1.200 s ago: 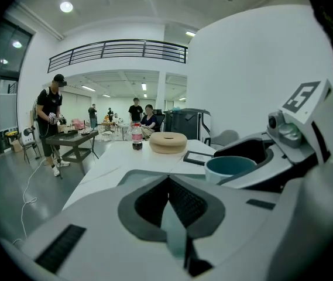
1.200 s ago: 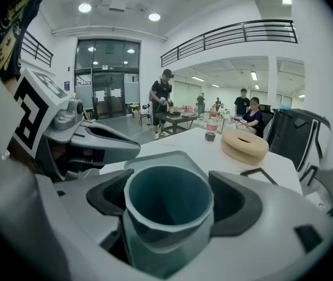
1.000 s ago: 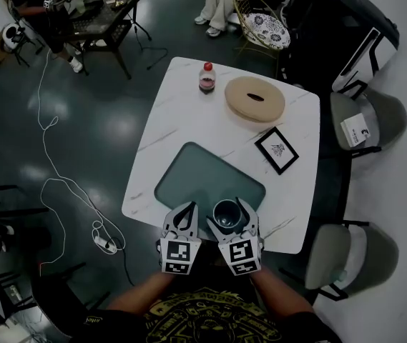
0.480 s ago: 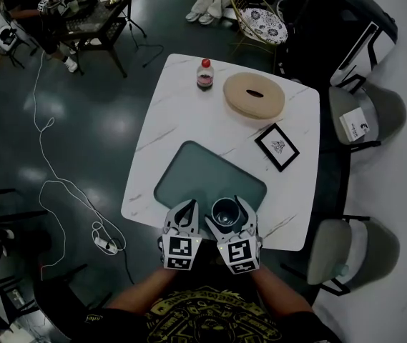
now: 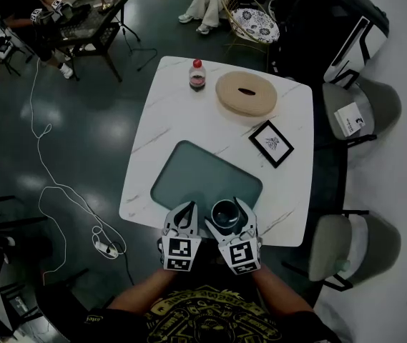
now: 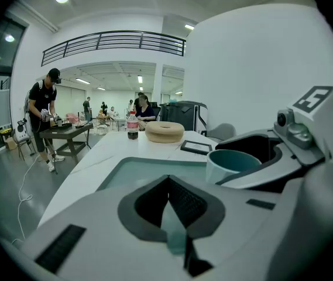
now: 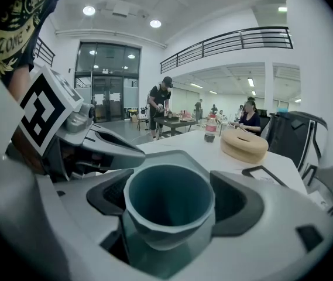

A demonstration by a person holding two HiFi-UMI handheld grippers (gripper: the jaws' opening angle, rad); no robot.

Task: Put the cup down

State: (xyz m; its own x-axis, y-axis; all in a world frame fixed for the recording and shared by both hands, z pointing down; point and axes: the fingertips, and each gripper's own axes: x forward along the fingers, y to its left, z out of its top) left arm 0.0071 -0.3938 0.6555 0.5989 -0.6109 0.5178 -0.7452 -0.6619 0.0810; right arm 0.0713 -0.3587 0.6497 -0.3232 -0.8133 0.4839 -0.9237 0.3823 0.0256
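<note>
Though just inside the table's (image 5: 189, 120) near edge, right claw (image 5: 225, 218) clamped round the teal cup (image 7: 167, 224), left claw (image 5: 184, 216) closed, empty.

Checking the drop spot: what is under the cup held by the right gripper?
The grey-green mat on the white table shows below the cup, clamped in the right gripper. Its base, and whether it touches the mat, is hidden by cup and jaws.
</note>
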